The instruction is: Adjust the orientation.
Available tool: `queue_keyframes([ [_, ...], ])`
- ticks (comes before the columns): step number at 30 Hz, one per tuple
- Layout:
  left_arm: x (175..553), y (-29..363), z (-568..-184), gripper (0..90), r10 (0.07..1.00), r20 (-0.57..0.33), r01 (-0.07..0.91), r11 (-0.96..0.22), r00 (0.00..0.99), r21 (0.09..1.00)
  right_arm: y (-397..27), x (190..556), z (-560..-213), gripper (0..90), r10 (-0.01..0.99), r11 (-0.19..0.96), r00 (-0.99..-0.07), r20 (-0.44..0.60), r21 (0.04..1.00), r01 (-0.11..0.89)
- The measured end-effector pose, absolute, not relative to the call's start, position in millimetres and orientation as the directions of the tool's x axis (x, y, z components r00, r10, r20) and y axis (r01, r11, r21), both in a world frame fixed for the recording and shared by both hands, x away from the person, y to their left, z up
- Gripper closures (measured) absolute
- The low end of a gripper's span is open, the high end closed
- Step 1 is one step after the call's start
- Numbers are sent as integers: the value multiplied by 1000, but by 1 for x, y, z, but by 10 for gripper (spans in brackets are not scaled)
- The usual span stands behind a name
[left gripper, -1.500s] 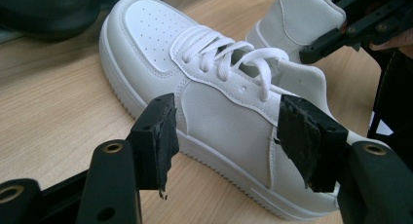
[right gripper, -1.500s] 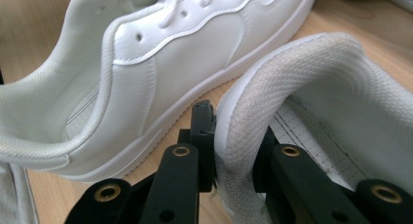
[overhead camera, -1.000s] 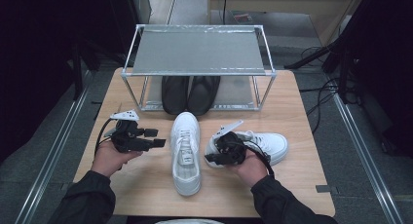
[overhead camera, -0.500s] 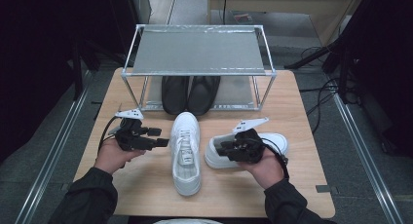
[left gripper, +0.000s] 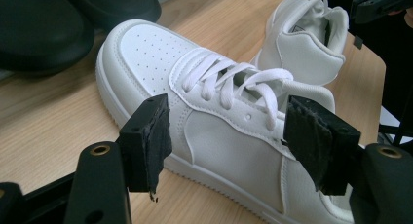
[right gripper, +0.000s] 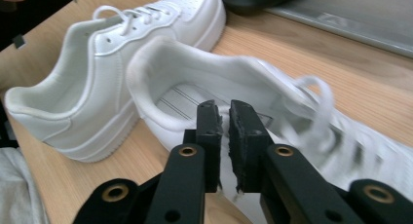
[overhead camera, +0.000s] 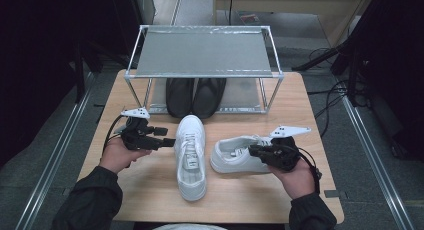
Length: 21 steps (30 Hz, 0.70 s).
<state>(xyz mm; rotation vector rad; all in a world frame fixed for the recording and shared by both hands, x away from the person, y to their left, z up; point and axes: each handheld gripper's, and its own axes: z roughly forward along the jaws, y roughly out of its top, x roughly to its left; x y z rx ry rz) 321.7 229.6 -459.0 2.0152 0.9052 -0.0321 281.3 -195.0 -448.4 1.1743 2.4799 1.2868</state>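
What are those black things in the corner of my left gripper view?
Observer: A pair of black shoes, side by side under a metal rack with a grey shelf on top.
Operator: And what's that white thing behind my shoe?
Observer: The other white shoe. It lies crosswise on the table, heel toward your laced white shoe.

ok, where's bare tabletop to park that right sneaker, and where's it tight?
Free: the table front-left corner, left of the upright white sneaker; also the right edge strip beside the rack. Tight: the gap between that sneaker and the other sneaker, and under the rack, where black shoes sit.
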Motion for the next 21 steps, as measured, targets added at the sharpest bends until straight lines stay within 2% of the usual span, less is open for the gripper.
queue_keyframes([
  [3, 323, 226, -458, 343, 580, -344, 602, -336, 738, 724, -204, 281, -450, 900, 705, 328, -666, 244, 720, 611],
  [13, 326, 223, -459, 344, 572, -344, 598, -342, 745, 725, -235, 283, -469, 900, 782, 280, -563, 266, 657, 700],
  [21, 326, 223, -458, 344, 578, -337, 597, -346, 743, 724, -240, 290, -477, 900, 781, 265, -549, 297, 639, 722],
])
